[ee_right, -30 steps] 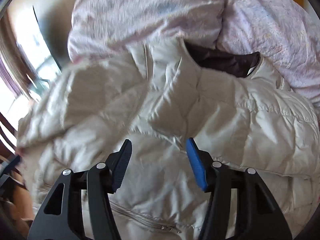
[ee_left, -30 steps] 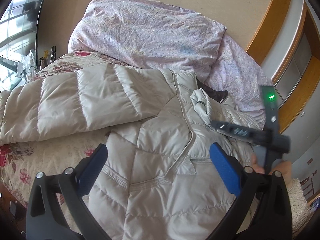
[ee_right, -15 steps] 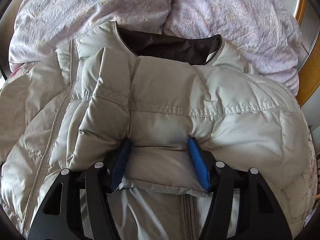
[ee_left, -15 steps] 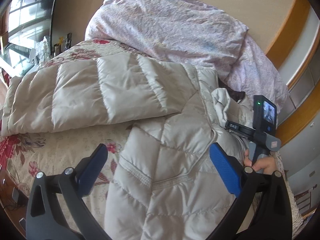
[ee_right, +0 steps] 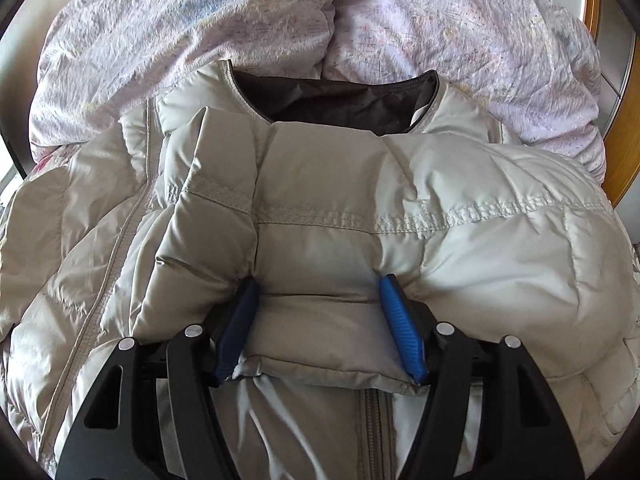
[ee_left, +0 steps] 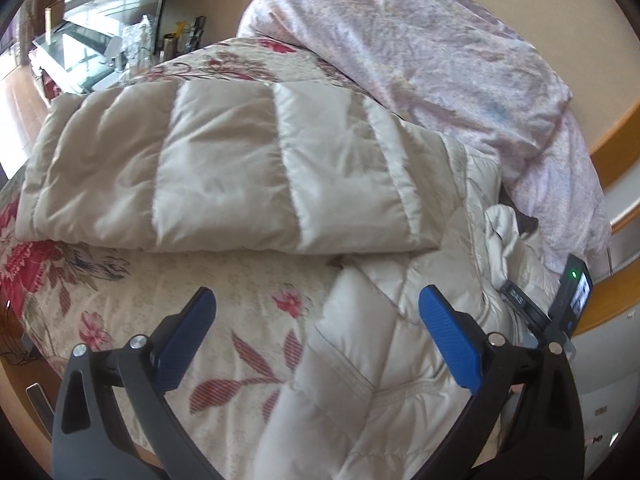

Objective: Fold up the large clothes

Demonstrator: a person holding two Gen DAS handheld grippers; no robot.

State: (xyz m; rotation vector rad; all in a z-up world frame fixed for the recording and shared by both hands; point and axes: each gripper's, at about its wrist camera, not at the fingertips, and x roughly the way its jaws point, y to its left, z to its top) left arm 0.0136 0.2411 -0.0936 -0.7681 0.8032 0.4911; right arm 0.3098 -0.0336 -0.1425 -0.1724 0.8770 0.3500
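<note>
A beige quilted down jacket [ee_left: 384, 368] lies on the bed, one sleeve [ee_left: 208, 168] stretched flat to the left. My left gripper [ee_left: 316, 340] is open and empty, above the jacket's left edge and the bedspread. In the right wrist view my right gripper [ee_right: 316, 320] is shut on a folded sleeve [ee_right: 328, 264] of the jacket, laid across the chest below the dark-lined collar [ee_right: 332, 96]. The sleeve cuff bulges between the blue pads [ee_right: 396, 320]. The right gripper's handle shows at the right of the left wrist view [ee_left: 560, 308].
A floral bedspread [ee_left: 224, 304] covers the bed. A lilac duvet [ee_left: 420, 52] is heaped at the head, also in the right wrist view [ee_right: 240, 20]. A wooden headboard edge [ee_left: 616, 136] runs on the right. A cluttered side table [ee_left: 120, 48] stands at far left.
The left gripper has swung left, off the jacket's body toward the bedspread and the flat sleeve. The right gripper, earlier open above the jacket, now grips the folded sleeve across the chest.
</note>
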